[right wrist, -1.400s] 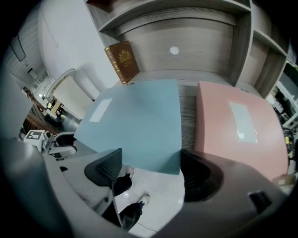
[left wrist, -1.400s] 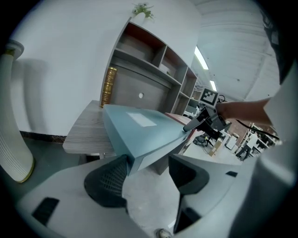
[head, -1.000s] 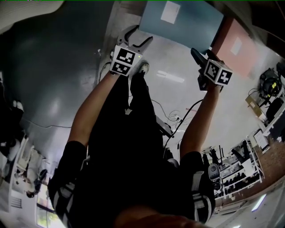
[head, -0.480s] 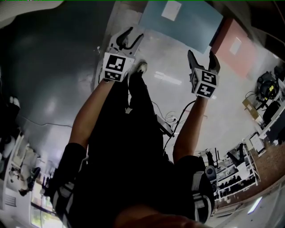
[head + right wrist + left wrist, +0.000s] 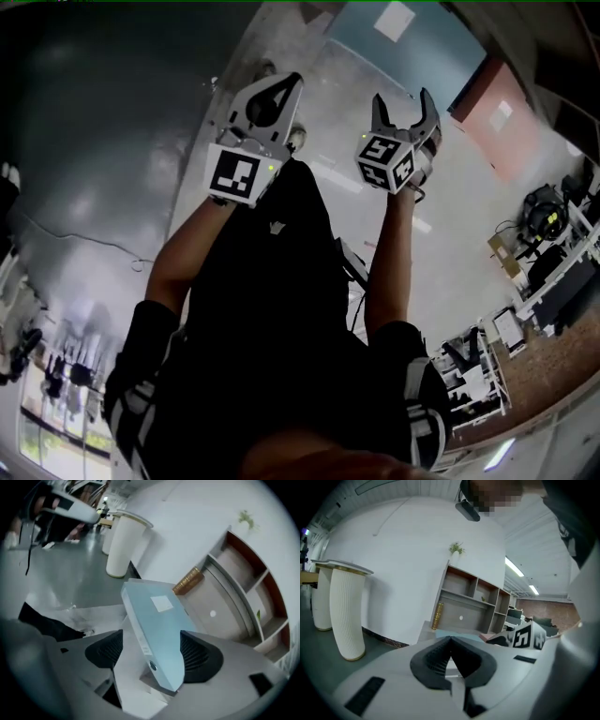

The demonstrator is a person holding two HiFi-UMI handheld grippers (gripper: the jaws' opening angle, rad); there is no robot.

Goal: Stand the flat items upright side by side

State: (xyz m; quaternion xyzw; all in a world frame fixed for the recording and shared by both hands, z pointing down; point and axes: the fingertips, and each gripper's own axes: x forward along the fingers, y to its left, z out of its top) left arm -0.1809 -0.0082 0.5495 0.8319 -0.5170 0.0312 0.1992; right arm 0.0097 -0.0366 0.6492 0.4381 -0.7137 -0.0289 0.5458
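Head view: L tongs (image 5: 292, 82) have tips together. They've just been closing, w/ nothing btwn them. R tongs (image 5: 402, 101) stand apart and empty, just right of L. A pale platform (image 5: 342, 98) shows beyond both. Blue folder (image 5: 422, 52) lies flat on the platform past the tongs, w/ a white label (image 5: 395, 20) on top. Pink folder (image 5: 502, 108) lies flat just right of it, also labelled. Neither is upright.

L gripper view: pads meet at the tip, no gap, nothing clamped. Past them are a strip of blue folder and a bit of pink, low on the platform in front of a shelf unit (image 5: 473, 604). Gold item (image 5: 437, 616) stands at the shelf's left foot and a small plant (image 5: 456, 549) sits on top. Ribbed white column (image 5: 347, 616) is at left. R tongs' marker cube (image 5: 525, 637) is at right.

R gripper view: pads are wide apart. Blue folder shows in the gap, flat on the platform, near corner toward cam, spine w/ ring hole (image 5: 151, 666) facing left. Pads aren't on it. Column, gold item and shelf are behind.
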